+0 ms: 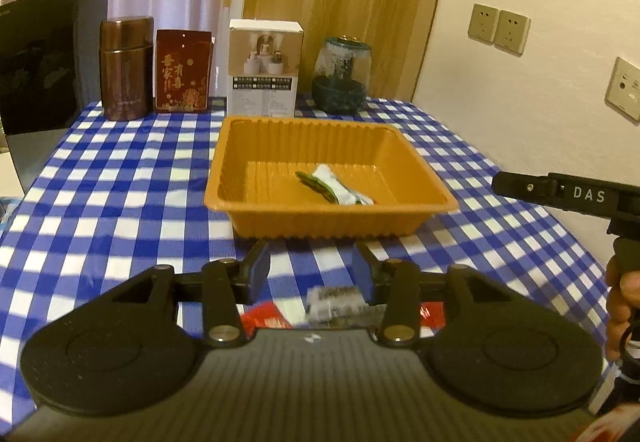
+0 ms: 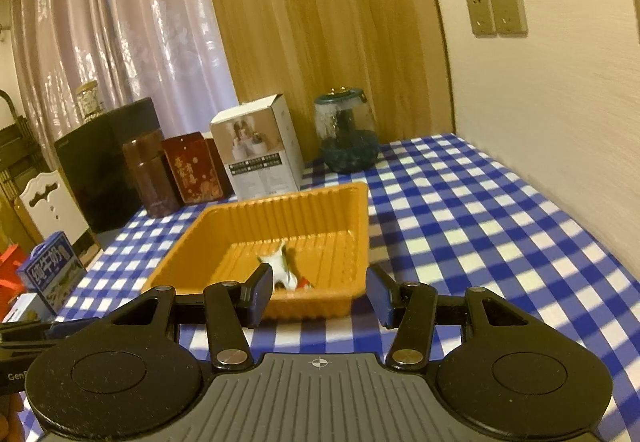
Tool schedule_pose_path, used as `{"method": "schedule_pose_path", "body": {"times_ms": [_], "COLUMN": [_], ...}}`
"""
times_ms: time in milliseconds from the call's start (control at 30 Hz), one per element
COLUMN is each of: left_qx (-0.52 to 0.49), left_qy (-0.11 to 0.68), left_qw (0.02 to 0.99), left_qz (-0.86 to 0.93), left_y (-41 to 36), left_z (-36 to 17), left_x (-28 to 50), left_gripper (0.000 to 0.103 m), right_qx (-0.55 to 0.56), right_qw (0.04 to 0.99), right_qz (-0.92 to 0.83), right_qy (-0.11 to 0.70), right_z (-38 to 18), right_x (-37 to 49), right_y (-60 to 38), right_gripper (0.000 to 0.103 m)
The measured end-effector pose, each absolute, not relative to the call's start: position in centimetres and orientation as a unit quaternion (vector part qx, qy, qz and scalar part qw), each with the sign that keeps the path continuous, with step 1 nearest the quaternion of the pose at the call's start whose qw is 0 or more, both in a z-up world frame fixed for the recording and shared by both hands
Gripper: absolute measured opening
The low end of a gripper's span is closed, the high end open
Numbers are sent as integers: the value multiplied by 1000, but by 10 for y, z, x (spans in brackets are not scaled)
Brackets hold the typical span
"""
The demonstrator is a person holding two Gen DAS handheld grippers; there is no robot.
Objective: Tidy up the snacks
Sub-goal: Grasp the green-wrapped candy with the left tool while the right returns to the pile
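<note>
An orange plastic tray (image 1: 240, 169) (image 2: 192, 242) stands mid-table on the blue-and-white checked cloth (image 1: 120, 181). One white-and-green snack packet (image 1: 332, 187) (image 2: 282, 268) lies inside it. My left gripper (image 1: 311, 268) hovers open just short of the tray's near wall, with nothing between its pads. Under its base lie loose snacks: a red packet (image 1: 266, 318), a blurred white one (image 1: 336, 298) and another red one (image 1: 432, 316). My right gripper (image 2: 320, 294) is open and empty at the tray's near right corner. One of its fingers (image 1: 520, 185) pokes in from the right, held by a hand (image 1: 622, 294).
Along the table's back edge stand a brown canister (image 1: 126, 69), a red tin (image 1: 183, 71), a white box (image 1: 264, 67) and a glass jar (image 1: 342, 75). A black appliance (image 1: 40, 57) is at far left. The wall with sockets (image 1: 498, 27) bounds the right side.
</note>
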State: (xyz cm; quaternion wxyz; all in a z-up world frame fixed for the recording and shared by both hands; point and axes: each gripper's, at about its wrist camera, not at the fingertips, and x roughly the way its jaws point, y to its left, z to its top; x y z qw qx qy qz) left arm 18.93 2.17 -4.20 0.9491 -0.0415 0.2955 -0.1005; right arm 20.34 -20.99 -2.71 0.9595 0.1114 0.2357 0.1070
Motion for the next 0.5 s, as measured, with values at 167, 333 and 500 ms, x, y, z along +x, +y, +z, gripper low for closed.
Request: {"method": "schedule_pose_path", "body": {"times_ms": [167,333,500], "left_qx": [-24,-15,-3], "left_qy": [302,317,332], "left_qw": [947,941,934], "left_qz": [-105,-115,-130], "left_y": [11,2,-8], "left_z": [-50,-66,-80], "left_x": [167,152,151], "left_gripper": [41,41,41], "right_qx": [105,102,88], "right_qw": [959,954,952], "right_qz": [109,106,114], "right_qy": [241,261,272], "right_z": [-35,-48,-56], "right_x": [180,163,158], "right_y": [-215,-219,-222], "right_gripper": [53,58,59]}}
